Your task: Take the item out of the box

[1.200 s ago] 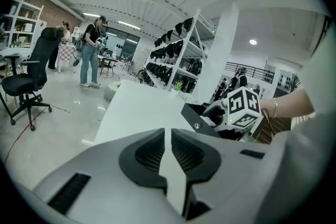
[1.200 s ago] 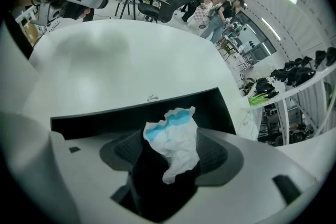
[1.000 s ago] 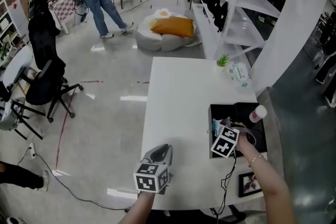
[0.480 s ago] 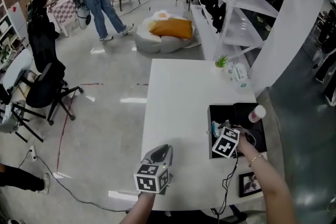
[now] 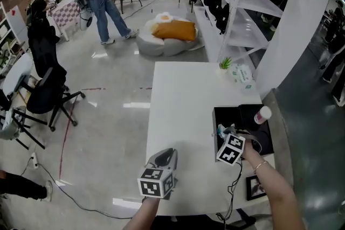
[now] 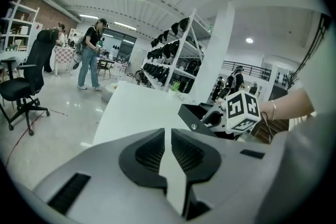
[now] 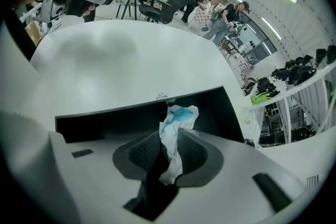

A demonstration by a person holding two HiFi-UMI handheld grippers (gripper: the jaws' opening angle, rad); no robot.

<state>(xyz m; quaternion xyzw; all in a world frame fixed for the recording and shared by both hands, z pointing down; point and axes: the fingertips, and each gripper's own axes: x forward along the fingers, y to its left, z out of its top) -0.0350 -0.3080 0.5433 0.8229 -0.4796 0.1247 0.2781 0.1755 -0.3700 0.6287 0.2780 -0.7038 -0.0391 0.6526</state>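
A black open box (image 5: 215, 113) sits at the right side of the white table (image 5: 183, 99). My right gripper (image 5: 222, 132) reaches into the box's left part. Its jaws are closing and pinch a crumpled white and blue packet (image 7: 175, 122), which sticks up from between the pads in front of the box's dark inner wall (image 7: 105, 119). The packet's blue end (image 5: 220, 129) shows in the head view beside the marker cube. My left gripper (image 5: 167, 152) rests over the table's near edge, shut and holding nothing (image 6: 168, 140). From there the box (image 6: 193, 115) lies ahead to the right.
A white bottle (image 5: 262, 115) stands at the box's far right corner. A small plant (image 5: 226, 63) and a wipes pack (image 5: 243, 76) sit at the table's far right. A picture frame (image 5: 254, 187) lies near the front right. Shelving (image 5: 237, 2) and a black office chair (image 5: 46, 83) flank the table.
The right gripper has stayed at the box's left part and drawn a little toward me. The left gripper has not moved.
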